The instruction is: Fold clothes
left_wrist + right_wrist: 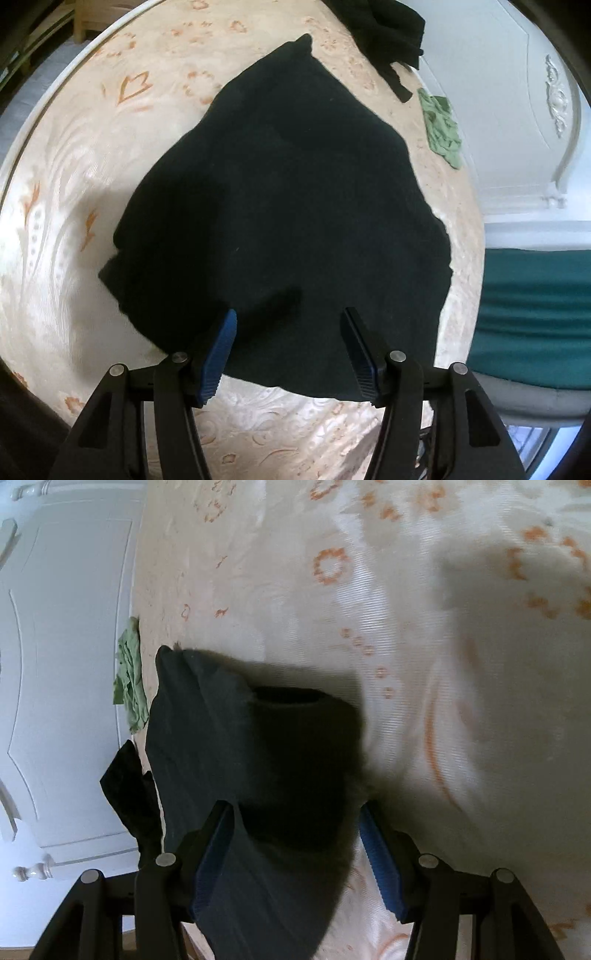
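Cream bedding (74, 177) with an orange floral pattern spreads across the bed and fills most of both views, with a white carved headboard (524, 122) at its edge. On it lies the dark garment (280, 206), spread out and partly folded, by far the biggest thing on the bed. A second dark piece (388, 33) sits bunched near the headboard, and a small crumpled green cloth (441, 129) lies beside that edge. My left tongs (290, 317) hang spread wide over the garment's near hem, gripping nothing. My right tongs (297, 808) are also spread wide; the garment's edge runs between the blue pads (380, 864), close against the left one, though neither pad pinches it.
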`<move>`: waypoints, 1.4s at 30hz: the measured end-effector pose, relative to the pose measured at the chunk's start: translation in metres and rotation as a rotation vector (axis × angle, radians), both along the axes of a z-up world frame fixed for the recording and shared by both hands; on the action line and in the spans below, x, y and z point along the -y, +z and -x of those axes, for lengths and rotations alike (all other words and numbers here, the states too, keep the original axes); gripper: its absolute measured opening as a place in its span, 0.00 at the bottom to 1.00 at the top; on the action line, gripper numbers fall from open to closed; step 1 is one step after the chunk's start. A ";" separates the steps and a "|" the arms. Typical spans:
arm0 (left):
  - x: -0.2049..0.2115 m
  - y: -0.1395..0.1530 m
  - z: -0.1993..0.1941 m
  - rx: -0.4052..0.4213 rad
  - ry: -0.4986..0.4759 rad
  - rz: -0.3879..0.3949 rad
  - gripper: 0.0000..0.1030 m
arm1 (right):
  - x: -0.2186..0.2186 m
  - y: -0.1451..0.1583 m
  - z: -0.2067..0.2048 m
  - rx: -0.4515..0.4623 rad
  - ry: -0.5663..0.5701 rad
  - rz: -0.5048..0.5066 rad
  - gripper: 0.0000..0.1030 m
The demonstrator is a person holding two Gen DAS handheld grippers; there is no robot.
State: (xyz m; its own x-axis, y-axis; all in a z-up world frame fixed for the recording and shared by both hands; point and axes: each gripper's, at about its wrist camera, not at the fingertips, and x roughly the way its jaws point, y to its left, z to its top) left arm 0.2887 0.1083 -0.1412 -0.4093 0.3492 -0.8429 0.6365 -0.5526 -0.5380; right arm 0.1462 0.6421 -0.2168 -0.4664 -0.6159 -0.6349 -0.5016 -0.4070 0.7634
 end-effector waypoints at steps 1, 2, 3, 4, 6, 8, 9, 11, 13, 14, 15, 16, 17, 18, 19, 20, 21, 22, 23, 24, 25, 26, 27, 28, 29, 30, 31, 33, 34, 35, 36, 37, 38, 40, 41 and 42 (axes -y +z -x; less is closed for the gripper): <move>-0.001 -0.002 0.000 0.015 -0.008 0.017 0.59 | 0.002 0.000 0.002 -0.002 0.004 -0.011 0.42; 0.000 -0.006 -0.001 0.027 -0.008 0.025 0.59 | 0.003 -0.003 0.002 0.004 0.002 -0.019 0.29; 0.001 -0.010 -0.002 0.038 -0.006 0.031 0.59 | 0.003 -0.007 0.000 0.020 -0.013 -0.015 0.22; 0.002 -0.013 -0.004 0.046 -0.005 0.026 0.59 | 0.002 -0.011 -0.003 0.033 -0.034 -0.001 0.14; 0.004 -0.019 -0.007 0.059 -0.002 0.011 0.59 | 0.001 -0.016 -0.007 0.054 -0.069 0.018 0.11; 0.008 -0.019 -0.011 0.056 0.005 -0.003 0.59 | 0.002 -0.014 -0.009 0.055 -0.077 0.004 0.10; 0.010 -0.018 -0.014 0.053 0.008 -0.009 0.59 | 0.003 -0.012 -0.010 0.056 -0.080 -0.006 0.10; 0.010 -0.013 -0.017 0.044 0.004 -0.015 0.59 | 0.006 -0.006 -0.004 0.057 -0.079 -0.026 0.09; 0.009 -0.004 -0.017 0.007 -0.020 -0.010 0.59 | 0.010 -0.001 0.000 0.046 -0.058 -0.055 0.09; 0.008 0.002 -0.017 -0.013 -0.034 -0.008 0.59 | 0.011 0.002 0.000 0.040 -0.047 -0.059 0.09; 0.003 0.011 -0.013 -0.043 -0.082 0.017 0.59 | 0.009 0.003 -0.002 0.034 -0.037 -0.049 0.11; -0.004 0.020 -0.009 -0.068 -0.134 0.053 0.59 | 0.007 0.005 -0.004 0.028 -0.026 -0.040 0.12; -0.017 0.029 -0.002 -0.091 -0.208 0.115 0.59 | 0.004 0.005 -0.005 0.030 -0.020 -0.031 0.16; -0.030 0.037 0.005 -0.115 -0.285 0.181 0.59 | 0.001 0.004 -0.005 0.042 -0.019 -0.023 0.19; -0.044 0.046 0.012 -0.138 -0.362 0.248 0.59 | -0.002 0.004 -0.007 0.050 -0.021 -0.019 0.27; -0.058 0.055 0.018 -0.161 -0.440 0.314 0.59 | -0.006 0.003 -0.008 0.054 -0.025 -0.018 0.30; -0.079 0.061 0.026 -0.186 -0.539 0.398 0.59 | -0.009 0.002 -0.008 0.056 -0.029 -0.012 0.31; -0.098 0.065 0.032 -0.205 -0.625 0.470 0.59 | -0.012 0.000 -0.009 0.058 -0.032 -0.007 0.32; -0.123 0.065 0.036 -0.234 -0.730 0.555 0.59 | -0.014 -0.001 -0.009 0.060 -0.035 -0.002 0.32; -0.149 0.066 0.039 -0.265 -0.840 0.642 0.59 | -0.017 -0.003 -0.010 0.062 -0.038 0.003 0.31; -0.172 0.064 0.038 -0.299 -0.936 0.723 0.59 | -0.019 -0.005 -0.010 0.062 -0.040 0.014 0.27; -0.196 0.060 0.035 -0.338 -1.034 0.810 0.59 | -0.020 -0.007 -0.011 0.060 -0.040 0.033 0.20; -0.224 0.054 0.028 -0.387 -1.149 0.906 0.59 | -0.021 -0.008 -0.012 0.060 -0.042 0.051 0.19; -0.241 0.048 0.022 -0.420 -1.222 0.966 0.59 | -0.022 -0.010 -0.012 0.062 -0.047 0.069 0.15; -0.260 0.042 0.017 -0.459 -1.297 1.022 0.59 | -0.023 -0.011 -0.012 0.064 -0.052 0.087 0.12; -0.279 0.036 0.008 -0.506 -1.362 1.091 0.59 | -0.024 -0.012 -0.013 0.066 -0.057 0.106 0.11; -0.293 0.030 0.003 -0.544 -1.408 1.145 0.59 | -0.025 -0.013 -0.013 0.067 -0.061 0.124 0.11; -0.312 0.021 -0.008 -0.598 -1.465 1.196 0.59 | -0.027 -0.016 -0.014 0.071 -0.071 0.160 0.11; -0.321 0.016 -0.013 -0.625 -1.492 1.220 0.59 | -0.028 -0.017 -0.014 0.073 -0.075 0.178 0.10; -0.330 0.012 -0.019 -0.651 -1.519 1.244 0.59 | -0.029 -0.018 -0.014 0.075 -0.080 0.196 0.10; -0.339 0.008 -0.021 -0.671 -1.525 1.263 0.59 | -0.030 -0.019 -0.015 0.076 -0.085 0.214 0.10; -0.346 0.006 -0.014 -0.685 -1.520 1.278 0.59 | -0.031 -0.020 -0.015 0.078 -0.090 0.232 0.10; -0.353 0.004 -0.006 -0.699 -1.513 1.292 0.59 | -0.031 -0.022 -0.015 0.080 -0.094 0.251 0.10; -0.363 0.002 0.001 -0.714 -1.504 1.314 0.59 | -0.033 -0.024 -0.016 0.083 -0.104 0.287 0.09; -0.368 0.000 0.004 -0.716 -1.505 1.336 0.59 | -0.034 -0.025 -0.016 0.085 -0.108 0.305 0.09; -0.374 -0.003 0.008 -0.709 -1.513 1.359 0.59 | -0.035 -0.025 -0.016 0.088 -0.106 0.304 0.09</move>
